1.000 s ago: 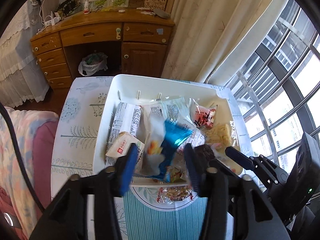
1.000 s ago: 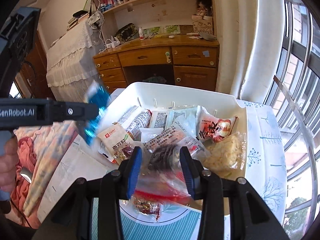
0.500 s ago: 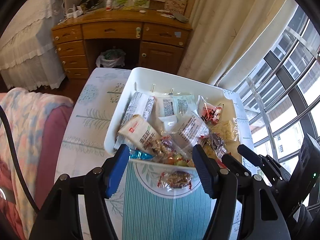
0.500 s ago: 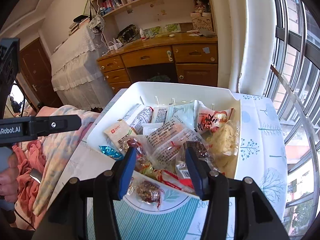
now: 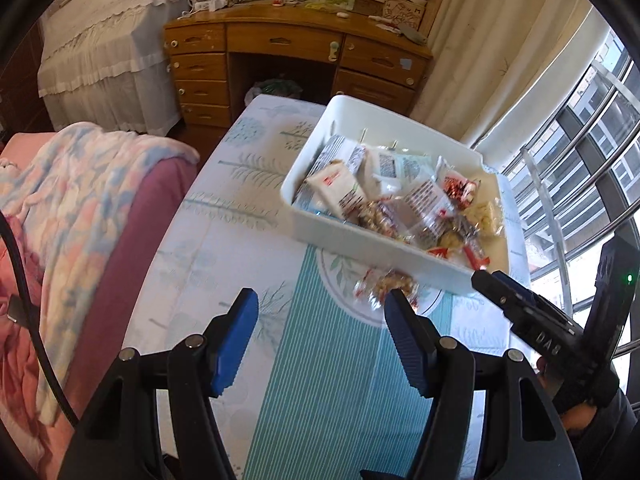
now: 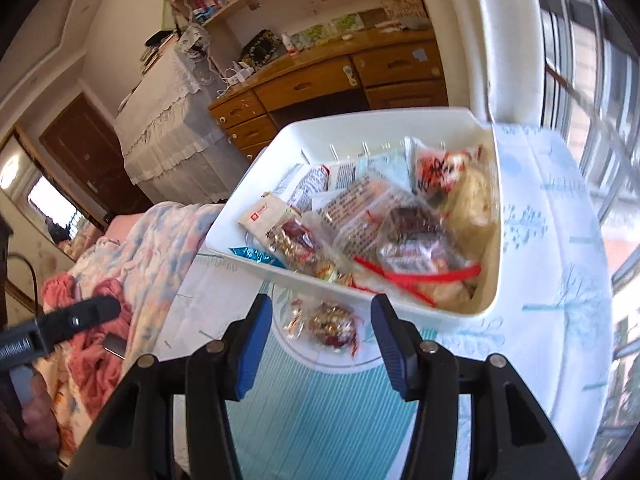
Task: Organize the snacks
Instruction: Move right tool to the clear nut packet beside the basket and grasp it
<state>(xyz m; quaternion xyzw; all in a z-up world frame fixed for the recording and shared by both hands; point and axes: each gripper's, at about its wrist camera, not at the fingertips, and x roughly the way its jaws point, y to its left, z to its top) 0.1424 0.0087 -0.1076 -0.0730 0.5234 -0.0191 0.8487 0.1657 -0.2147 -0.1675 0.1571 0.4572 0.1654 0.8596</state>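
Snacks fill my white bin [image 6: 490, 216], which sits in the middle of the right wrist view and at the centre right of the left one, on the tablecloth [image 5: 328, 380]. One clear candy bag [image 6: 326, 324] lies alone on the cloth, just in front of the bin. My right gripper [image 6: 322, 320] is spread wide, low in the frame, with the candy bag showing between its blue fingers [image 6: 256, 344] and nothing pinched. My left gripper [image 5: 320, 316] is spread wide too and holds nothing. The candy bag [image 5: 386, 284] lies just above its right finger.
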